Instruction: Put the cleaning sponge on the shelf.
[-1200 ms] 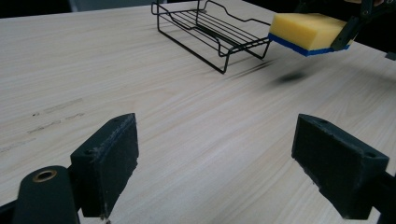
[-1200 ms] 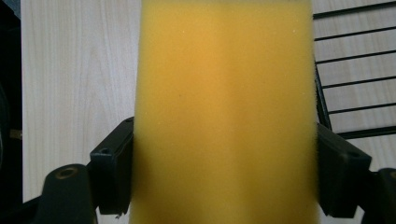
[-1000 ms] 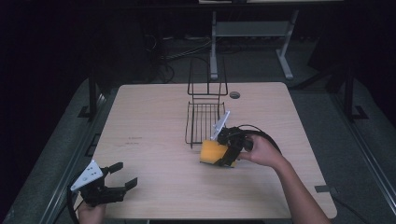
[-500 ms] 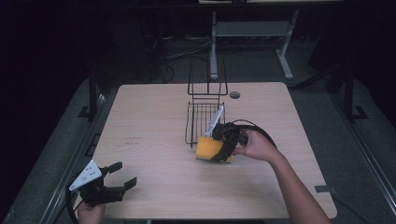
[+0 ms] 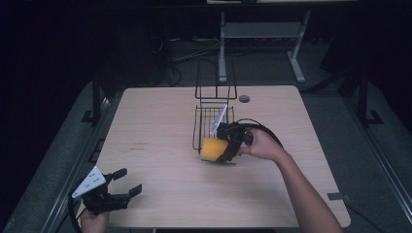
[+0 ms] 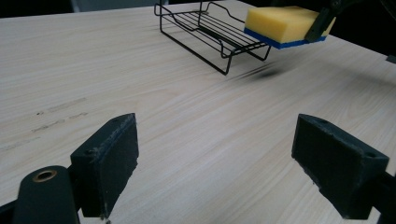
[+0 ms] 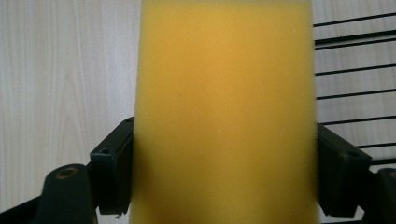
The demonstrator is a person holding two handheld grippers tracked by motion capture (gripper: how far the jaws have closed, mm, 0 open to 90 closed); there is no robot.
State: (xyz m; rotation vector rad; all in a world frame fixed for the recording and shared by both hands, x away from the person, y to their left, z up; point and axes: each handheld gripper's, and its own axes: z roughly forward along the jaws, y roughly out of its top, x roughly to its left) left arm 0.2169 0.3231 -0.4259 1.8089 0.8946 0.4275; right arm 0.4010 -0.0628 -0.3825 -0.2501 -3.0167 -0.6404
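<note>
Jaws of the right gripper (image 5: 228,150) pinch a yellow sponge (image 5: 214,148), blue-bottomed in the left gripper view, beside the wire rack (image 5: 209,124); the left gripper (image 5: 127,182) is spread.

The right gripper (image 5: 224,150) has carried the sponge (image 5: 212,148) slightly left, toward the wire rack (image 5: 204,127).

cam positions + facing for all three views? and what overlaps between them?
High view: above the person's side, facing forward and down on the table; both forearms, left gripper, right gripper.
Left gripper view: low, along its open jaws toward rack and sponge.
Right gripper view: looks down its jaws clamping the sponge.
Shared: sponge, rack.
</note>
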